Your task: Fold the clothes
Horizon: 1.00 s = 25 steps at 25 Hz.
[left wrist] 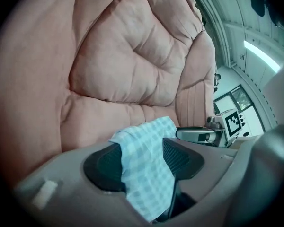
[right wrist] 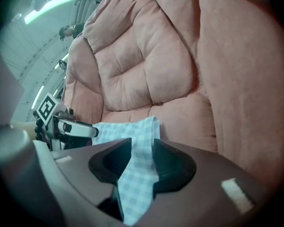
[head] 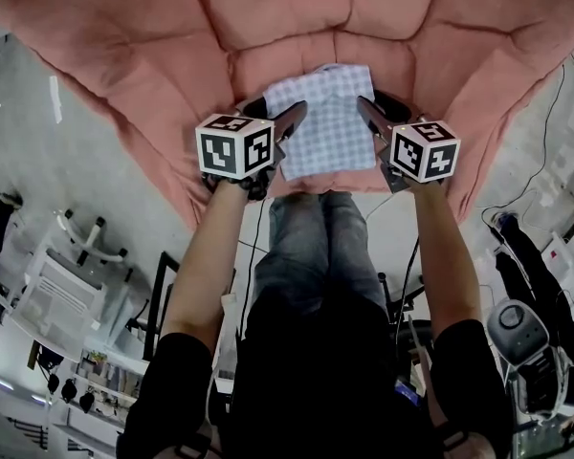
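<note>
Checked shirt lies on the pink sofa, 12 o'clock from the person. Left tool at its 9 o'clock edge, right tool at 3. Both are spread, cloth slack between jaws. Light, limp fabric; probably best to pinch the corners.

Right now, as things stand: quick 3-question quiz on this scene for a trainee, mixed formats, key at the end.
1. True or false: the checked shirt hangs from a hanger.
2. What stands between the jaws of the left gripper? A) nothing B) cloth of the checked shirt C) a cable
3. Fill in: in the head view, the right gripper is at the shirt's ___ side.

Key: 1 false, it lies on the pink cushion; 2 B; 3 right.
</note>
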{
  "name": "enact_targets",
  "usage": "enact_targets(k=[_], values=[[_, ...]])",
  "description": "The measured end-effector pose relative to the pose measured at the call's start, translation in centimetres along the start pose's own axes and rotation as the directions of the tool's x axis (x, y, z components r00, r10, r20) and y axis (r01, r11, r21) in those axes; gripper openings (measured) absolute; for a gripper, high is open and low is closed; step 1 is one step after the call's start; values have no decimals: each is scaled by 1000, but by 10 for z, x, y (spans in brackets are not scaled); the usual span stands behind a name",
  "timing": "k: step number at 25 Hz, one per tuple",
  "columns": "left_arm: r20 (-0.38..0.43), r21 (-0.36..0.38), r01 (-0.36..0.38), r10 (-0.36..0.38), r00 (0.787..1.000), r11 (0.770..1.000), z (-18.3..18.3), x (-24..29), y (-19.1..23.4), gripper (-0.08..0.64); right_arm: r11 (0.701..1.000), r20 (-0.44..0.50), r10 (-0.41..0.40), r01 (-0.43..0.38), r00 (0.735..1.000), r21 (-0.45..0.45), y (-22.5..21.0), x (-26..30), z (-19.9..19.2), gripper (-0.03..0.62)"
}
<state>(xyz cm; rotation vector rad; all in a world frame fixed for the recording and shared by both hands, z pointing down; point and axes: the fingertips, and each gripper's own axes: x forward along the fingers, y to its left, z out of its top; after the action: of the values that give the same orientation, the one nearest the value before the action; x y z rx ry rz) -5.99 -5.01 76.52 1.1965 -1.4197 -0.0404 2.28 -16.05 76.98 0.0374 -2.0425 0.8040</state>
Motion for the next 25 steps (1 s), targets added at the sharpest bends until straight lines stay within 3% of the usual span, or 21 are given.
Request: enact_targets(k=[5,8,12,20,25], values=[[3,4,-20,20,1000,1000,-4,-1,-4,312,991,94,-64,74,994,-108,7,-13,8,147],[3,13,-15,15,1000,1000,-3,2,-5,328,988,153,4,19,988,-152,29,-13,22,118],[0,22,-3,3,1000,1000,-2,3,-6,328,986,97,77,-61,992,-156,51,8,13,106],[-3,21,-6,6,1000,1000,-2,-6,-5,328,993,15,-25,27,1000,-117,21,35,-6,72],[16,10,-59,59,998,998,-6,-18,-3,327,990,-4,-60,59,998,-130,14,40,-8,72]])
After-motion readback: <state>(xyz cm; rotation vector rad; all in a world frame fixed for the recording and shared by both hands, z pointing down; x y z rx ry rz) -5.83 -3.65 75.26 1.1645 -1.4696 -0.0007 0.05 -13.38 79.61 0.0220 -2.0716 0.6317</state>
